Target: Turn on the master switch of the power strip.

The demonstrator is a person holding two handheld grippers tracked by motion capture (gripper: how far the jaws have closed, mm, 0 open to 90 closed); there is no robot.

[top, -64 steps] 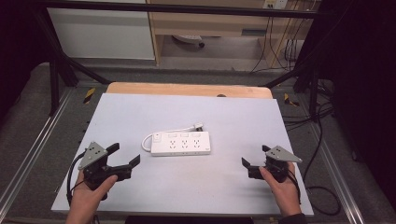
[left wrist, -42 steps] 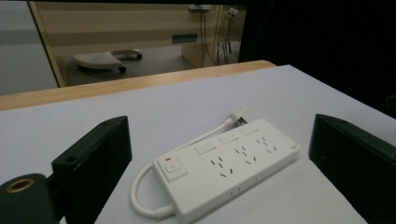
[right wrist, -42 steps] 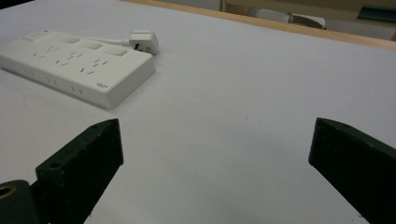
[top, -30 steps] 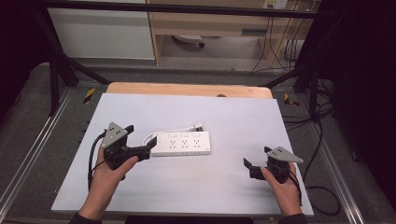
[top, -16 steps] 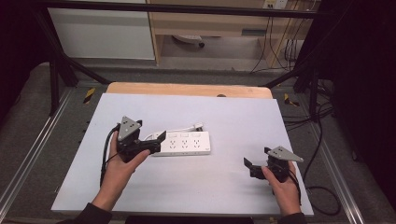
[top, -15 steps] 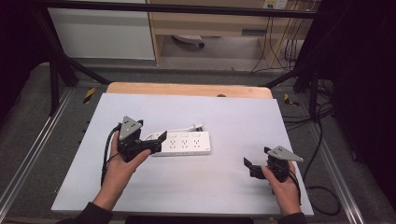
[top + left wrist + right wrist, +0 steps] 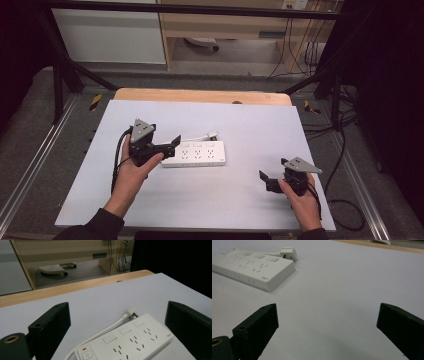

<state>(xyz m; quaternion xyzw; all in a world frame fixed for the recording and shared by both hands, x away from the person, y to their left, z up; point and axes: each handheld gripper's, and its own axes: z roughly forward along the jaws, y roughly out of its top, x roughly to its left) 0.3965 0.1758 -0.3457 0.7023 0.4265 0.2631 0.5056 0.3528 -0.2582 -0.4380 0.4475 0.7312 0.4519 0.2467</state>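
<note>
White plastic power strip (image 7: 199, 153) lies lengthwise across the table, its switch end apparently between the nearer left gripper's (image 7: 170, 143) open jaws; right gripper (image 7: 266, 179), also open, sits well apart.

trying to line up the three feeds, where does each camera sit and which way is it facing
High view: above the person's side, looking forward and down on the table; both hands, left tongs and right tongs show.
Left gripper view: on the left tongs, facing the power strip close below; two open black jaws.
Right gripper view: on the right tongs, low over the table, power strip farther off; open jaws.
All three share the power strip and its plug.
</note>
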